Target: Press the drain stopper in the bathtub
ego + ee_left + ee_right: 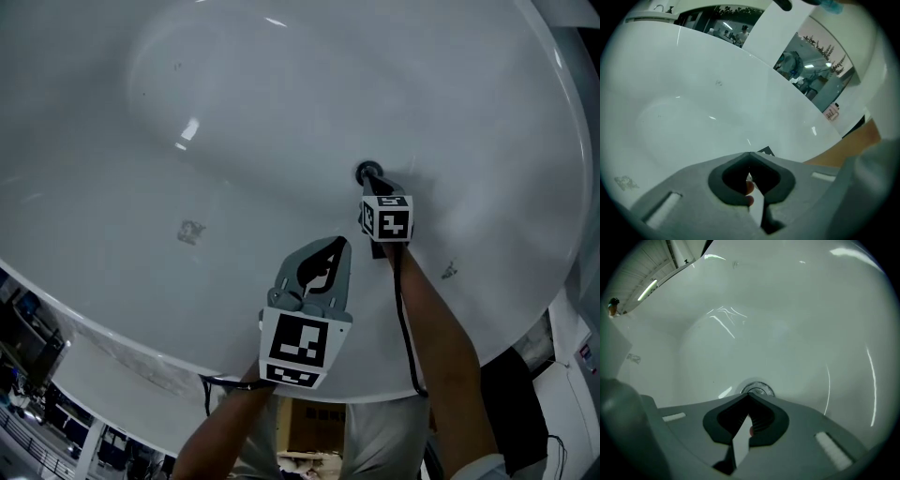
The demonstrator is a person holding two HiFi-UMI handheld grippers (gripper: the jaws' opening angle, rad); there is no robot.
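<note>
Your right gripper, jaws pressed together, was at the drain stopper; pushed off-centre, it could have skidded across the bathtub.

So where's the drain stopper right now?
In the head view the drain stopper lies right of centre on the bathtub floor, at the right gripper tips.

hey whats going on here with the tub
A person leans over a white glossy bathtub, holding a grey two-jaw gripper in each hand. The right gripper, jaws shut and empty, points its tips down at the round metal drain stopper on the tub floor. Whether it touches the stopper is unclear. The left gripper, also shut and empty, hangs above the tub, away from the drain.
</note>
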